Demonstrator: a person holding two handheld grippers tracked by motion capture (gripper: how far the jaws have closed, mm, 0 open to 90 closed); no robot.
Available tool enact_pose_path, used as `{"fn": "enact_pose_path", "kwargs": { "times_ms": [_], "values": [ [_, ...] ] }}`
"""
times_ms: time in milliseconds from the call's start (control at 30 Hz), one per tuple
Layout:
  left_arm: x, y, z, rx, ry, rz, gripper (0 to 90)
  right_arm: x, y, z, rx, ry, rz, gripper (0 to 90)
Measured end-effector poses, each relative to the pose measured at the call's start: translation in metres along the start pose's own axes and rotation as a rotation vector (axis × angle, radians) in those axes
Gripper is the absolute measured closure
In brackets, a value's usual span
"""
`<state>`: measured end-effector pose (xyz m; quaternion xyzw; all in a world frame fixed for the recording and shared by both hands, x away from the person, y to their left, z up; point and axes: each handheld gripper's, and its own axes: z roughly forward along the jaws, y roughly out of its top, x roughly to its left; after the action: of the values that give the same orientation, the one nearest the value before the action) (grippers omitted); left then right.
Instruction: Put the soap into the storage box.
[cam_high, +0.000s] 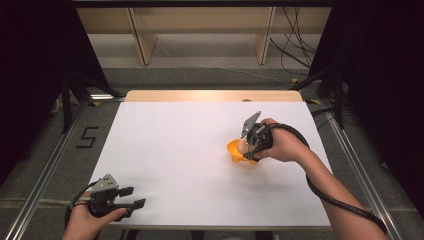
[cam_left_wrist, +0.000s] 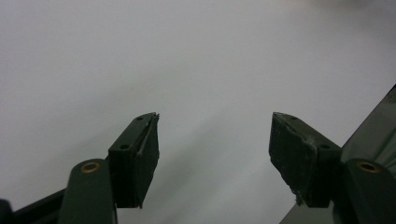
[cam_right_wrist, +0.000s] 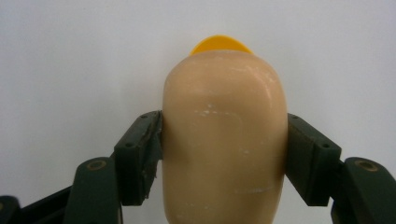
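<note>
My right gripper is shut on a smooth beige egg-shaped object, both jaws pressed against its sides. Past its top edge peeks an orange bowl. From above, the right gripper holds the beige object over the orange bowl, right of the table's middle. My left gripper rests at the near left corner of the white table, open. In the left gripper view the left gripper has a wide gap between its jaws and bare white surface beneath.
The white sheet ends in a wooden strip along the far edge. Metal rails run along both sides of the table. Cables lie on the floor beyond, and dark curtains stand left and right.
</note>
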<state>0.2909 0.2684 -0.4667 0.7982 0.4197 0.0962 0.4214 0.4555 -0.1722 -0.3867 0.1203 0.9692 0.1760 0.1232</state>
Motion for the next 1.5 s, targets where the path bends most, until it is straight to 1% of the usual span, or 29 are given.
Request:
{"fn": "enact_pose_path", "kwargs": {
  "times_ms": [33, 200, 233, 267, 300, 333, 400, 433, 500, 533, 600, 667, 700, 800, 833, 867, 900, 933, 967, 1000, 1033, 1100, 1133, 1167, 1200, 1300, 1400, 1467, 1500],
  "values": [
    [0.0, 0.0, 0.0, 0.0, 0.0, 0.0, 33.0, -0.001, 0.001, 0.0, 0.01, 0.009, 0.003, 35.5],
    [0.0, 0.0, 0.0, 0.0, 0.0, 0.0, 33.0, -0.003, 0.003, -0.001, 0.017, 0.004, 0.029, 35.5],
    [0.0, 0.0, 0.0, 0.0, 0.0, 0.0, 33.0, -0.003, 0.003, -0.001, 0.005, -0.013, 0.013, 35.5],
    [0.0, 0.0, 0.0, 0.0, 0.0, 0.0, 33.0, -0.005, 0.003, -0.001, 0.001, -0.009, 0.001, 35.5],
    [0.0, 0.0, 0.0, 0.0, -0.001, 0.0, 33.0, -0.005, 0.004, -0.001, 0.011, 0.005, 0.022, 35.5],
    [0.0, 0.0, 0.0, 0.0, -0.001, -0.001, 33.0, -0.005, 0.004, -0.001, 0.006, -0.013, 0.014, 35.5],
    [0.0, 0.0, 0.0, 0.0, -0.001, -0.001, 33.0, -0.008, 0.005, 0.0, 0.008, 0.004, -0.017, 35.5],
    [0.0, 0.0, 0.0, -0.001, -0.001, 0.0, 33.0, -0.007, 0.005, 0.0, 0.003, -0.014, -0.006, 35.5],
    [0.0, 0.0, 0.0, 0.0, -0.001, -0.001, 33.0, -0.009, 0.006, 0.001, 0.009, -0.003, -0.006, 35.5],
    [0.0, 0.0, 0.0, 0.0, -0.001, -0.001, 33.0, -0.008, 0.006, 0.0, 0.01, -0.017, 0.011, 35.5],
    [0.0, 0.0, 0.0, 0.0, -0.001, 0.0, 33.0, -0.009, 0.007, 0.001, 0.005, -0.018, -0.002, 35.5],
    [0.0, 0.0, 0.0, 0.0, -0.001, 0.0, 33.0, -0.009, 0.008, 0.0, 0.015, -0.018, 0.013, 35.5],
    [0.0, 0.0, 0.0, 0.0, -0.001, 0.0, 33.0, -0.011, 0.009, 0.001, 0.003, -0.019, -0.015, 35.5],
    [0.0, 0.0, 0.0, -0.001, -0.002, 0.0, 32.9, -0.012, 0.01, 0.002, 0.003, -0.015, -0.027, 35.5],
    [0.0, 0.0, 0.0, -0.002, -0.001, 0.001, 33.0, -0.011, 0.011, 0.003, 0.018, -0.008, 0.005, 35.5],
    [0.0, 0.0, 0.0, -0.002, -0.001, 0.001, 33.0, -0.011, 0.011, 0.003, 0.018, -0.008, 0.005, 35.5],
    [0.0, 0.0, 0.0, -0.001, -0.001, 0.001, 32.9, -0.011, 0.011, 0.004, 0.014, -0.028, -0.006, 35.5],
    [0.0, 0.0, 0.0, -0.001, -0.001, 0.001, 32.9, -0.011, 0.011, 0.004, 0.014, -0.028, -0.006, 35.5],
    [0.0, 0.0, 0.0, -0.001, -0.001, 0.002, 32.9, -0.012, 0.012, 0.004, 0.023, -0.01, 0.001, 35.5],
    [0.0, 0.0, 0.0, -0.002, -0.001, 0.0, 32.9, -0.012, 0.012, 0.005, 0.015, -0.032, -0.009, 35.5],
    [0.0, 0.0, 0.0, -0.002, -0.001, 0.001, 32.9, -0.014, 0.012, 0.005, 0.013, -0.018, -0.025, 35.5],
    [0.0, 0.0, 0.0, -0.002, -0.002, 0.002, 32.9, -0.013, 0.012, 0.006, 0.021, -0.029, -0.01, 35.5],
    [0.0, 0.0, 0.0, -0.002, -0.002, 0.001, 32.9, -0.014, 0.011, 0.006, 0.028, -0.017, 0.001, 35.5],
    [0.0, 0.0, 0.0, -0.002, -0.002, 0.001, 33.0, -0.016, 0.011, 0.007, 0.029, -0.006, -0.031, 35.5],
    [0.0, 0.0, 0.0, -0.001, -0.002, 0.001, 33.0, -0.016, 0.011, 0.007, 0.029, -0.006, -0.031, 35.5],
    [0.0, 0.0, 0.0, -0.002, -0.002, 0.002, 32.9, -0.017, 0.011, 0.009, 0.035, 0.001, -0.029, 35.5],
    [0.0, 0.0, 0.0, -0.002, -0.002, 0.001, 33.0, -0.016, 0.01, 0.009, 0.053, -0.002, 0.007, 35.5],
    [0.0, 0.0, 0.0, -0.002, -0.002, 0.001, 32.9, -0.016, 0.009, 0.01, 0.051, -0.011, 0.003, 35.4],
    [0.0, 0.0, 0.0, -0.002, -0.002, 0.002, 32.9, -0.017, 0.009, 0.011, 0.053, 0.004, -0.003, 35.5]
  ]
}}
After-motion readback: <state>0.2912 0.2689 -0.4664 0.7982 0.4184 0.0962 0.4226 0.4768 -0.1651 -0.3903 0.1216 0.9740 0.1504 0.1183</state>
